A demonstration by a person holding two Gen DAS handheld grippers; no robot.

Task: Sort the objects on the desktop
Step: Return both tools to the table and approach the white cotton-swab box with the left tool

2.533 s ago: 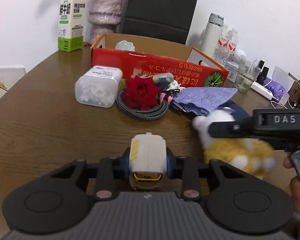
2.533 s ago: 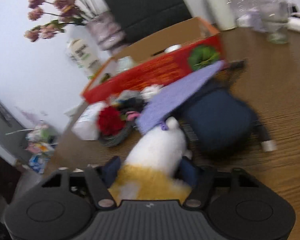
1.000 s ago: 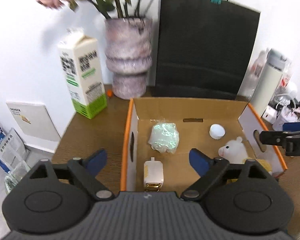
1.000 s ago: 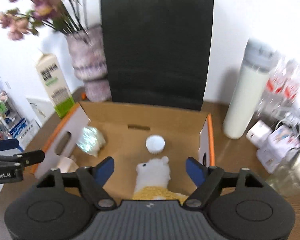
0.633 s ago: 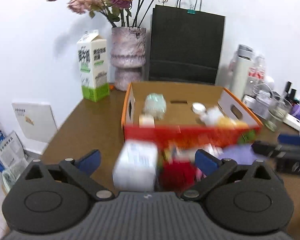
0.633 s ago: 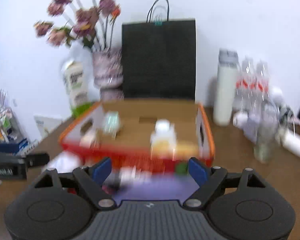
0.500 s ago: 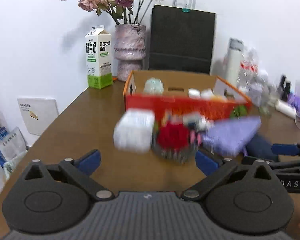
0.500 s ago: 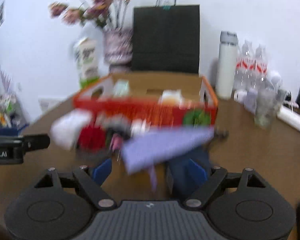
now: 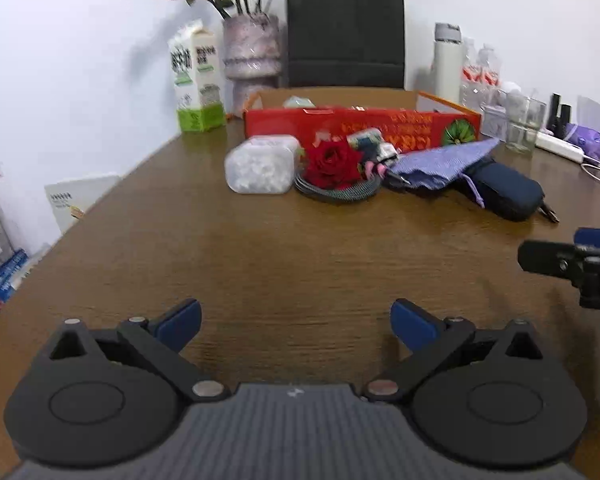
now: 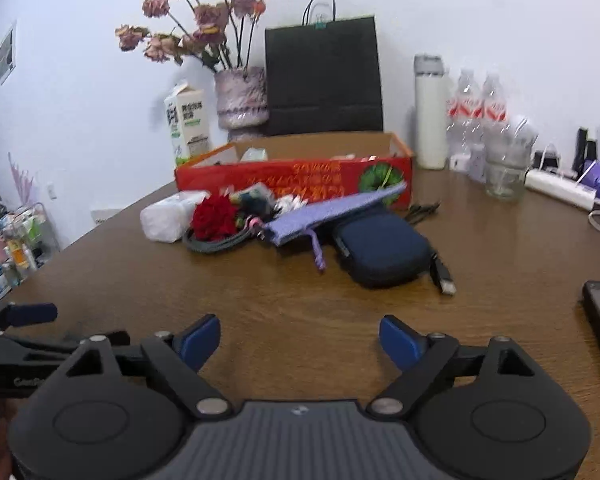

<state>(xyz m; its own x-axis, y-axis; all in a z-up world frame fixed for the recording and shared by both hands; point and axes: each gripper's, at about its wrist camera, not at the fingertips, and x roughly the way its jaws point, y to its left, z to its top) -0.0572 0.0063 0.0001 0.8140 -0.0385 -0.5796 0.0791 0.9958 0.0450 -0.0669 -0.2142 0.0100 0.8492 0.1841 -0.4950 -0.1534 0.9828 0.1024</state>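
Left gripper (image 9: 296, 320): we hold it low over bare desk (image 9: 300, 256), fingers spread wide, nothing between them.
Right gripper (image 10: 300, 338): we hold it beside the left, fingers spreading further, nothing between them.
Box (image 9: 360, 124): red carton at the far side of the desk, open top.
Unsorted pile: in front of the box we count a clear tub (image 9: 262, 166), a rose (image 9: 332, 162) on a coiled cable (image 9: 336, 192), a purple cloth (image 9: 444, 164) and a navy case (image 9: 504, 192).
Backdrop: milk carton (image 9: 196, 80), vase (image 9: 252, 52), black bag (image 9: 346, 32), bottles (image 10: 476, 108), glass (image 10: 502, 176).
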